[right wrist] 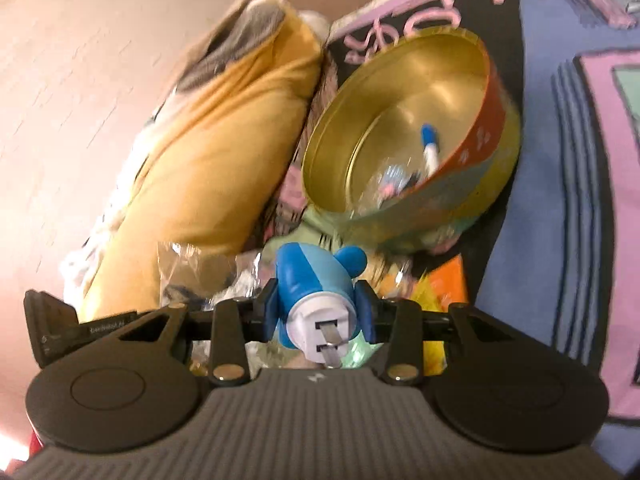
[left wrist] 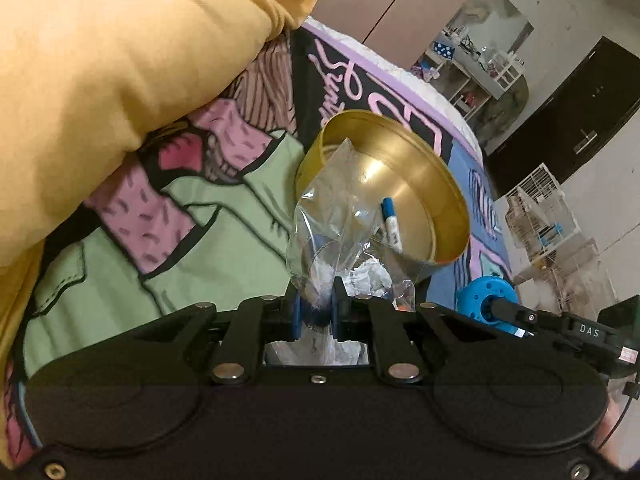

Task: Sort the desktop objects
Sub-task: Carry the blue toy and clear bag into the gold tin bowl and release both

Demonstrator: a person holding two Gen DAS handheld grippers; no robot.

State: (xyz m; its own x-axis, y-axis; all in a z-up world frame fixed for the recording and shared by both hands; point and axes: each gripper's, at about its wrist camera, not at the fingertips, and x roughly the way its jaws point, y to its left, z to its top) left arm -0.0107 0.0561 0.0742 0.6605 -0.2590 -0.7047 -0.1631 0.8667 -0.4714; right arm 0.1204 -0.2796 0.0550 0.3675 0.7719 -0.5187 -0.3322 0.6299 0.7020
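Clear bag [left wrist: 340, 236] pinched by left gripper [left wrist: 316, 312]; blue plug [right wrist: 316, 300] clamped by right gripper [right wrist: 318, 312]. Risk: slippery bag slipped short of gold tin [right wrist: 404, 92].

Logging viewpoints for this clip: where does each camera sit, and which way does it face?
Left wrist: on the left hand-held gripper, looking down along its fingers, shut on a clear plastic bag, toward the gold tin; the right gripper's tip shows at right.
Right wrist: on the right hand-held gripper, clamped on a blue plug adapter, facing the tin.
Shared: the tin, the blue marker inside, the yellow pillow, the patterned blanket.
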